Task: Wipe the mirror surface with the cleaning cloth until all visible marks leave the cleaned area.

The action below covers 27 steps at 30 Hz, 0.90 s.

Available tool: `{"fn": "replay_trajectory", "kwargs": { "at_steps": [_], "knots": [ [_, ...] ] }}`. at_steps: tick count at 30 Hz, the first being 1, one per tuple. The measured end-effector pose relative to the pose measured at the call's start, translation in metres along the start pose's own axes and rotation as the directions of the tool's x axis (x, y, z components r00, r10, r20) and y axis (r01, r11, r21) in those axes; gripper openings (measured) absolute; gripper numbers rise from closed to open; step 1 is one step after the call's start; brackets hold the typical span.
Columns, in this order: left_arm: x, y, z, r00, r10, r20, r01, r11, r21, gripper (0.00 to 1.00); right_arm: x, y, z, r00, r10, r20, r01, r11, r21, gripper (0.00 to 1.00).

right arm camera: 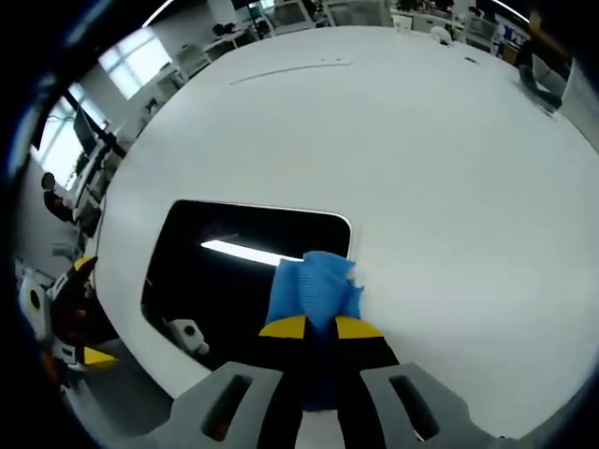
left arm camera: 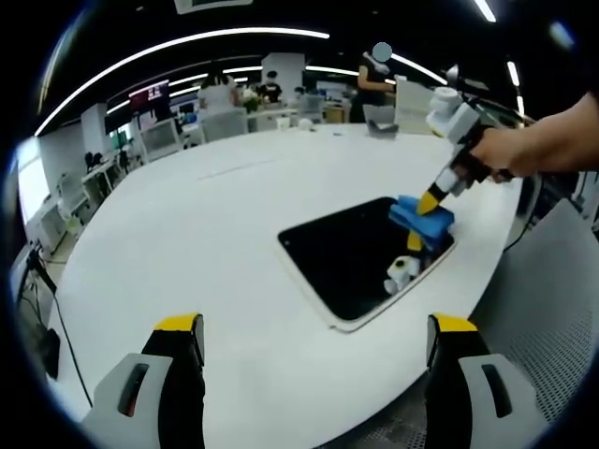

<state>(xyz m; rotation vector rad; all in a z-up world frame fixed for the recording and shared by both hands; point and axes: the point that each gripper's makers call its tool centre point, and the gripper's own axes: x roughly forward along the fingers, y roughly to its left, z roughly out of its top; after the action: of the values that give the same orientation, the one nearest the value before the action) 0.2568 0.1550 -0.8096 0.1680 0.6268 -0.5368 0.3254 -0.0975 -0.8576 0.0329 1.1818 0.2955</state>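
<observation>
While the left gripper (left arm camera: 314, 360) hangs open and well back, the right gripper (right arm camera: 320, 329) clamps the blue cloth (right arm camera: 314, 285) onto the mirror (right arm camera: 220, 271), whose uncleaned length stretches to its left

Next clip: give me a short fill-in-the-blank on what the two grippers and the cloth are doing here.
1. The right gripper is shut on a ____ cloth.
2. The cloth is pressed against the ____.
3. The left gripper hovers with its jaws ____.
4. The mirror lies flat on a ____ table.

Missing words: blue; mirror; open; white
</observation>
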Motion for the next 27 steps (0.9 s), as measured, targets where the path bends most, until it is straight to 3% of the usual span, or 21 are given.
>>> {"fn": "replay_trajectory", "kwargs": {
  "at_steps": [23,27],
  "knots": [
    [0.001,-0.001,-0.001,1.000,-0.002,-0.007,0.002,1.000,0.002,0.99,-0.009,0.003,-0.022,1.000,0.015,-0.009,-0.015,1.000,0.006,0.04],
    [0.001,0.001,-0.003,1.000,-0.006,-0.006,0.006,0.999,-0.039,0.99,-0.012,0.006,-0.027,1.000,0.017,-0.005,-0.017,1.000,0.011,0.04]
  ]
}}
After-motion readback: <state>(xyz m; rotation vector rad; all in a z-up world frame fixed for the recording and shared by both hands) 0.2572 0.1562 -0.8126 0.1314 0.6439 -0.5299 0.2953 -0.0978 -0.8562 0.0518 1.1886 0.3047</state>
